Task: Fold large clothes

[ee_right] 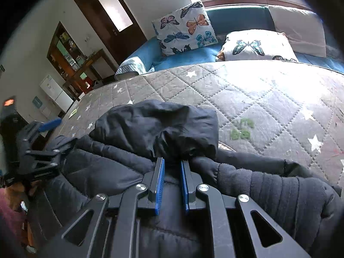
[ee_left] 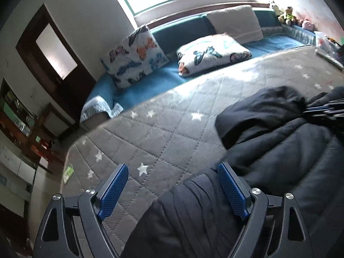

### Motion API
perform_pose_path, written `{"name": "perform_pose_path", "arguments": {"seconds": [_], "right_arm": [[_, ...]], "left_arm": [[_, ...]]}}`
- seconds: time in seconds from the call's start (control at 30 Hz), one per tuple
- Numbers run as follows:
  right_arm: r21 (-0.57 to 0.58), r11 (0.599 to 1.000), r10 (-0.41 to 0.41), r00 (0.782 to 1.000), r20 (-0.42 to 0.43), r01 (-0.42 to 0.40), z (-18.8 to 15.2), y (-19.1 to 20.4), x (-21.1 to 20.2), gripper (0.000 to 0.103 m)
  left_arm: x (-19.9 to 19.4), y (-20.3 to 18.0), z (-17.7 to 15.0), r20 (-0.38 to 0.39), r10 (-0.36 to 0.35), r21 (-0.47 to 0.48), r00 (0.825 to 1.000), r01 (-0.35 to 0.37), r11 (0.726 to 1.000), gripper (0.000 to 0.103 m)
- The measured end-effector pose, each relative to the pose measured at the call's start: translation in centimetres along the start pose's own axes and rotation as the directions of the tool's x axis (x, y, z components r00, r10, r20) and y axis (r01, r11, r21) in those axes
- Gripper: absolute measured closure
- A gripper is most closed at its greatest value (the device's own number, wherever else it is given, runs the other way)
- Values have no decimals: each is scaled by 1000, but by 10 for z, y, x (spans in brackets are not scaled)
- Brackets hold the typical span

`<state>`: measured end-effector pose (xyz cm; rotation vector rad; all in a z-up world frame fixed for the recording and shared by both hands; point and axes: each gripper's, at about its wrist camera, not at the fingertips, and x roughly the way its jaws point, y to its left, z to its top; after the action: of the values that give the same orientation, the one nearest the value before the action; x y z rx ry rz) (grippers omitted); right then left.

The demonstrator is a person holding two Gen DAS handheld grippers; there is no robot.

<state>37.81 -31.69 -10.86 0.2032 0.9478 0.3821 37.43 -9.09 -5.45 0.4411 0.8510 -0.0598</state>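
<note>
A dark navy padded jacket (ee_left: 279, 142) with a hood (ee_right: 159, 124) lies on a grey star-patterned quilt (ee_left: 163, 129). My left gripper (ee_left: 172, 172) is open, hovering over the jacket's near sleeve (ee_left: 193, 210), its blue pads (ee_left: 112, 189) wide apart and holding nothing. It also shows at the left of the right wrist view (ee_right: 49, 129). My right gripper (ee_right: 172, 161) is shut on the jacket's fabric just below the hood, at the collar. It shows blurred at the right edge of the left wrist view (ee_left: 322, 109).
The quilt (ee_right: 258, 99) covers a bed. Butterfly pillows (ee_left: 133, 58) (ee_left: 212, 53) and a white pillow (ee_left: 236, 23) lie on a blue sheet behind it. Plush toys (ee_left: 286, 15) sit under the window. A dark door (ee_right: 107, 17) and shelves (ee_right: 68, 53) stand left.
</note>
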Motion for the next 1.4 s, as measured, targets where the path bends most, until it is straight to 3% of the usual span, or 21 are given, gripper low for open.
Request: {"name": "perform_pose_path", "arguments": {"seconds": [0.1,0.27,0.43,0.63,0.87,0.97,1.07,1.17,1.3,1.4], "right_arm": [[-2,1000,-3,1000,-1,3,0,2,0,88],[-5,1000,-6,1000,0,6,1,2,0,88],[-1,1000,-4,1000,0,4,1,3,0,88],[0,1000,-3,1000,0,3,0,3,0,88],[-12,1000,-25,1000,-12,25,4,6,-3,87],[-60,993,-100,995,-7,99,11,20,-18,84],[-92,990,-104,994,27,106,12,44,-48,84],[-139,982,-127,992,5,126,4,74,-74,83],[-244,961,-142,989,-39,129,-29,110,-94,50],[-277,953,-154,985,-80,126,-52,121,-100,50]], "left_arm": [[-33,0,-3,30,-36,-22,999,37,999,11],[-73,-6,-30,99,-189,-126,977,201,971,11],[-70,-33,-50,99,-176,-122,979,188,975,11],[-52,-35,-66,125,-195,-175,973,215,961,8],[-39,-45,-66,97,-178,-153,979,191,970,6],[-39,-43,-66,96,-183,-153,978,197,968,6],[-46,-38,-63,87,-191,-153,978,203,967,6],[-65,-36,-62,82,-177,-135,981,187,973,6],[-107,-35,-72,109,-192,-119,975,205,971,6],[-139,-38,-84,128,-212,-99,969,225,969,6]]}}
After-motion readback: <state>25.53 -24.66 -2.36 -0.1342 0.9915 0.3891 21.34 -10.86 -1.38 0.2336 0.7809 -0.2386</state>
